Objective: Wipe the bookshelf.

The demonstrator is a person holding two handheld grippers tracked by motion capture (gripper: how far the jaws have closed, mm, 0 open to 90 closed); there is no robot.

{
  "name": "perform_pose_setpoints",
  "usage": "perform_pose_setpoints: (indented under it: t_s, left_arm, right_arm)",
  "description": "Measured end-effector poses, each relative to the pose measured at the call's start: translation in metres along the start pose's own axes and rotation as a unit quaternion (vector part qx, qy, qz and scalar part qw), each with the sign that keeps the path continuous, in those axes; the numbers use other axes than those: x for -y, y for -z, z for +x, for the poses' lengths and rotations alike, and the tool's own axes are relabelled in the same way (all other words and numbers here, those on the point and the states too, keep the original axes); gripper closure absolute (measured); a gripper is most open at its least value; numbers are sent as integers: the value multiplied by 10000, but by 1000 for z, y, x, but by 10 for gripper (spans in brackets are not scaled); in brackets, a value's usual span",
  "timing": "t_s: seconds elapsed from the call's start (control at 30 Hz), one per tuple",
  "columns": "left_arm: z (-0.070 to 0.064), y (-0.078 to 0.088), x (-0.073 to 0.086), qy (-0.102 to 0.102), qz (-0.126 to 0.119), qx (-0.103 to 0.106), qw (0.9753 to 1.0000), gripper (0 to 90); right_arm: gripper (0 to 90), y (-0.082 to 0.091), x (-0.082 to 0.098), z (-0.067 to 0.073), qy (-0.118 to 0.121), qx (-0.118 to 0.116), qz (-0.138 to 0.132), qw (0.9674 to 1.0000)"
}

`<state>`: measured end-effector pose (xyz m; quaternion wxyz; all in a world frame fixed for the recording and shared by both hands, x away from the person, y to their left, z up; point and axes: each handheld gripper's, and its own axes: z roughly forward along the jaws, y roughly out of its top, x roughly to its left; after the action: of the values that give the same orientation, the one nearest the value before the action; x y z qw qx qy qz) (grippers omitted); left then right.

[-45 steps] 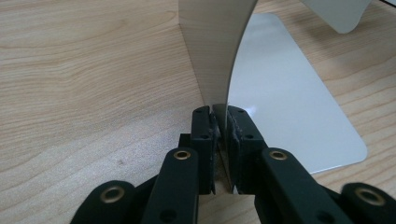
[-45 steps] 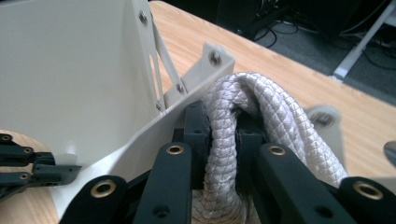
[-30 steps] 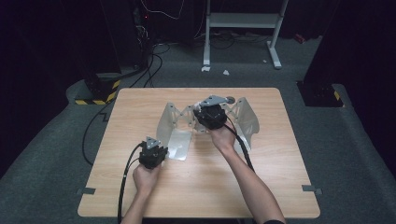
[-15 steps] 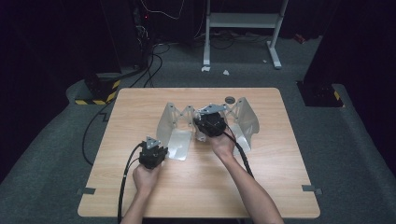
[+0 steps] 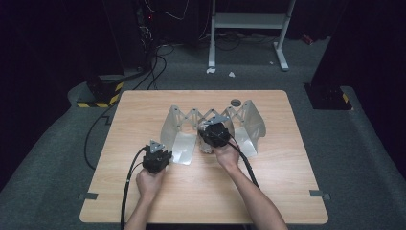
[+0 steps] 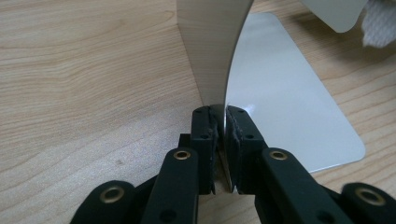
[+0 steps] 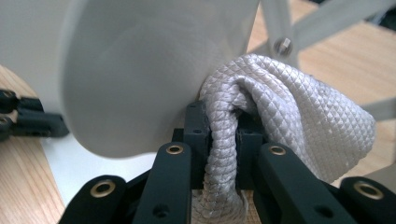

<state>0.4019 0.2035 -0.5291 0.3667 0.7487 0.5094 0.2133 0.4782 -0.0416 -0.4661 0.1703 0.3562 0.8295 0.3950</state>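
A: What is shown on the table (image 5: 143, 201)?

B: An expandable metal rack (image 5: 210, 125), made of curved plates joined by a scissor lattice, is seen standing near the table's far middle. The rack's leftmost plate (image 6: 212, 51) is clamped edge-on between the closed jaws of the left gripper (image 5: 155, 158), at the rack's near left corner.

A: And the other gripper?

B: The right gripper (image 5: 213, 136) is held at the rack's middle, between two plates. Its jaws are closed on a bunched grey cloth (image 7: 261, 121) with a quilted diamond texture, which is pressed against a plate's pale curved face (image 7: 140, 70).

A: What has changed?

B: Against the view of a second ago, the right gripper has been lowered from the rack's top lattice down toward the base of the plates, the cloth carried with it. The left gripper has been kept in place.

A: What does that mean for the work?

B: A downward wiping stroke is judged to be under way, with the rack steadied from the left; the remaining plates appear yet to be wiped.
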Motion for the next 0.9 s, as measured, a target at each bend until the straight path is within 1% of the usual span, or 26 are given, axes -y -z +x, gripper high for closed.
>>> perform_pose_setpoints:
  t_s: [0.2,0.3,0.47,0.57,0.63,0.8,0.9]
  left_arm:
    - [0,0,0,-5,0,-3,10000,812]
    - [0,0,0,-12,-1,-8,10000,812]
    - [0,0,0,-9,-1,-6,10000,812]
    - [0,0,0,-9,1,-4,10000,812]
    - [0,0,0,-11,-1,-8,10000,812]
    - [-1,0,0,-24,-6,-23,10000,811]
    - [-1,0,0,-20,-7,-21,10000,811]
  right_arm:
    - [801,-10,14,2,-4,-38,185,9998]
    - [801,-17,20,3,14,-27,349,9994]
    - [801,-24,26,2,-134,-88,385,9991]
    - [801,-24,25,1,-187,-114,358,9991]
    - [801,-21,22,1,-220,-139,294,9992]
    - [801,-11,13,1,-186,-181,92,9996]
    - [801,-2,8,0,-208,-226,-122,9995]
